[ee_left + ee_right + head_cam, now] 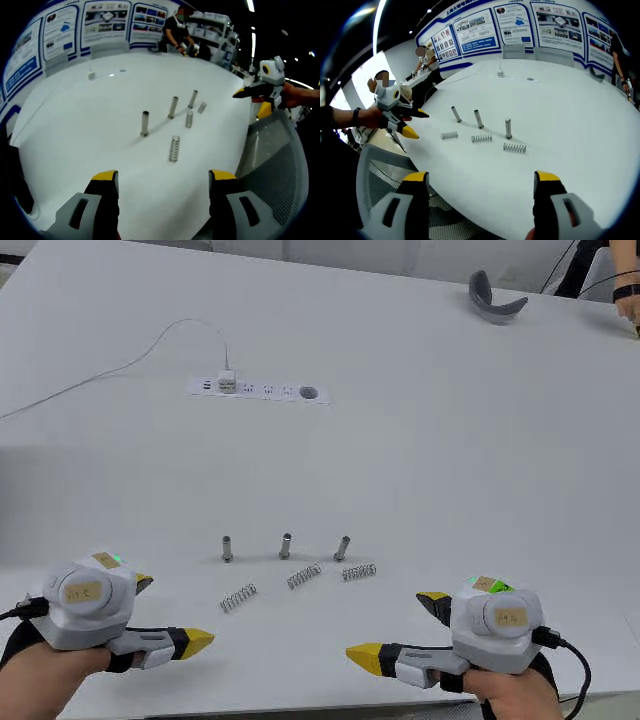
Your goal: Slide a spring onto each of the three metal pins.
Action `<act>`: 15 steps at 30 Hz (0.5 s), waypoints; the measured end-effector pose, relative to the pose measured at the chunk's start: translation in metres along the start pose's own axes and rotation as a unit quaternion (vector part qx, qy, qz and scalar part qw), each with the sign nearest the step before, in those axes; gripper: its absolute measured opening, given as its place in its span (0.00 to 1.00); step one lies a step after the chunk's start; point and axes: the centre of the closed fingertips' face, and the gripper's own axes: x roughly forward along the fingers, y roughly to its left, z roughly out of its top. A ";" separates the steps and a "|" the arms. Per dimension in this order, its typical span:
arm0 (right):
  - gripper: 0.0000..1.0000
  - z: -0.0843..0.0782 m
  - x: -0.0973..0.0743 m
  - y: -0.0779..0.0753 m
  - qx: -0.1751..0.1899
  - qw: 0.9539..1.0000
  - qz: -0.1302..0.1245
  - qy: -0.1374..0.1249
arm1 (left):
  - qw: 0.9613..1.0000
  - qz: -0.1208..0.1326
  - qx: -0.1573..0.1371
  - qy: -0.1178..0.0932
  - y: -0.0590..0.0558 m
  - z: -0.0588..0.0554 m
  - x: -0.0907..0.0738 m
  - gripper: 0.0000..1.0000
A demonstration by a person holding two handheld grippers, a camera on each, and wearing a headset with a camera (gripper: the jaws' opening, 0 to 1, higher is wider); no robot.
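Observation:
Three short metal pins stand upright in a row on the white table: left pin [227, 548], middle pin [285, 545], right pin [342, 548]. A loose spring lies in front of each: left spring [238, 597], middle spring [304, 575], right spring [359, 571]. My left gripper [170, 612] is open at the near left, well short of the springs, with nothing between its jaws. At the near right my right gripper [398, 630] is open too and holds nothing. The left gripper view has the nearest spring [174, 148] ahead; the right gripper view has the closest spring [514, 147] beside a pin [508, 128].
A white power strip [257, 390] with a plugged cable lies farther back on the table. A grey curved object [493, 302] rests at the far right, near another person's hand [628, 300]. The table's front edge runs just behind both grippers, with a mesh chair [385, 170] below.

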 end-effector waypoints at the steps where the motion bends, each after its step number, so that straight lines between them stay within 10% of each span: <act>1: 0.87 0.000 0.000 0.000 0.000 1.000 0.000 0.000 | 1.000 -0.003 0.003 0.001 -0.001 0.001 0.003 0.73; 15: 0.87 -0.004 -0.002 -0.001 0.008 1.000 -0.003 0.000 | 1.000 -0.022 0.014 0.011 -0.010 0.006 0.034 0.54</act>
